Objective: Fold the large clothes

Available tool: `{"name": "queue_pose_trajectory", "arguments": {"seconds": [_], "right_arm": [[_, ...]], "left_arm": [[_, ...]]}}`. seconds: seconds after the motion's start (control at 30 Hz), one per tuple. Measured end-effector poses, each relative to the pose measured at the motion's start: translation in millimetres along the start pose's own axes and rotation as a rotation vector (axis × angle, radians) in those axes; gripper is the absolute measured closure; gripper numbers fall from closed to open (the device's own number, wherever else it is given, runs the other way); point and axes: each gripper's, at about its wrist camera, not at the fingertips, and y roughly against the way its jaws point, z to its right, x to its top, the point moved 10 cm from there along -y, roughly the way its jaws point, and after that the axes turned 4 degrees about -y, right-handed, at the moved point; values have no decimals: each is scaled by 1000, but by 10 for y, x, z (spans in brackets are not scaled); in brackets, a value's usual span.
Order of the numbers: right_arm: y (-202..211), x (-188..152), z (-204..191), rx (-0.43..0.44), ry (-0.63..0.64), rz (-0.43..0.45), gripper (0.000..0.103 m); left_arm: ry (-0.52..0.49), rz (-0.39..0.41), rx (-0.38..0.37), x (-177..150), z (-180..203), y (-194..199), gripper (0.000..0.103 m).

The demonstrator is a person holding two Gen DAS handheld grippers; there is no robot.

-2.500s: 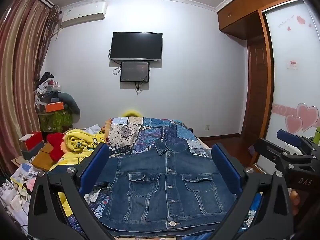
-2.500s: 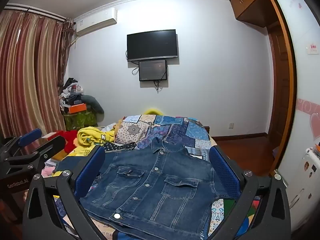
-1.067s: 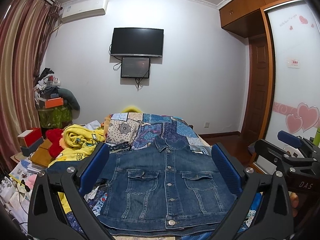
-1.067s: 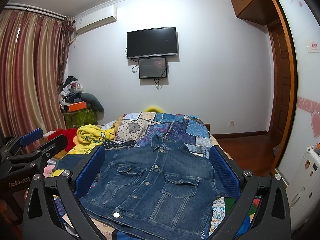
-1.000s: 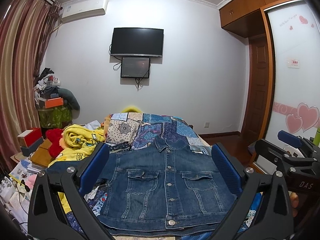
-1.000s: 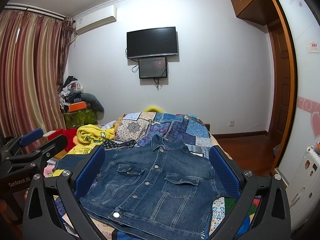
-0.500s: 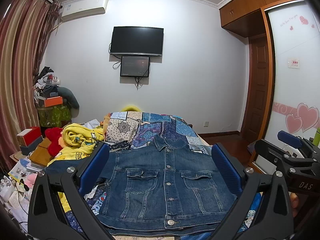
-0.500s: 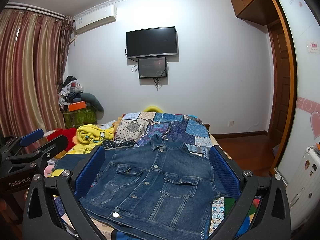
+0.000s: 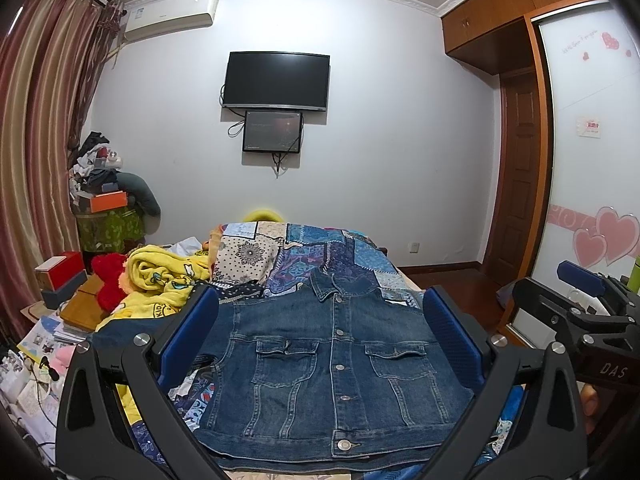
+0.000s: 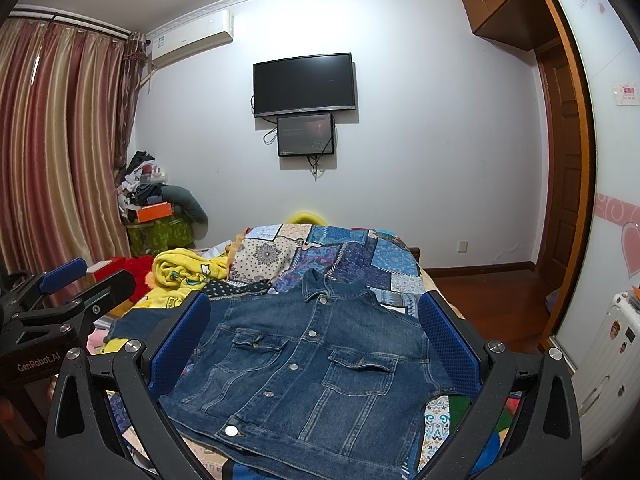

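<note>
Bedroom walls in pale white carry a dark television (image 9: 276, 80) above a bed (image 9: 304, 248) spread with a patchwork quilt. Along the bed's left edge sits a crumpled yellow blanket (image 9: 168, 276) beside a red plush toy (image 9: 110, 280). At the near end of the bed, roughly central, the denim jacket (image 9: 336, 364) lies flat, front up and buttoned, collar pointing toward the far wall, hem at the near edge. The left hand-held gripper (image 9: 320, 344) hovers over it with its jaws spread wide and nothing between them; to its right, the right hand-held gripper (image 10: 316, 344) is equally wide apart and empty. No fold looks started yet. Denim is thick and stiff, so a pinch of only the top layer would likely drag the front askew, and the quilt underneath could be caught along with a jacket edge. A sleeve appears tucked under the left side, which could bunch the fold.
</note>
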Motion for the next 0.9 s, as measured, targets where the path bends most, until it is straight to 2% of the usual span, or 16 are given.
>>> {"name": "queue_pose_trajectory", "arguments": {"seconds": [0.33,0.63,0.9], "right_arm": [[-99,-21,-7,-7,4,-21,0],[-342,-115,9,-18,4,-80,0],[-803,-350,51,-48,6,-188,0]], "left_arm": [[15,-16,0,-35,-86,-92,0],[33,-58,18,-146,-252,-389,0],[91,-121,81,-335,-787,-874,0]]}}
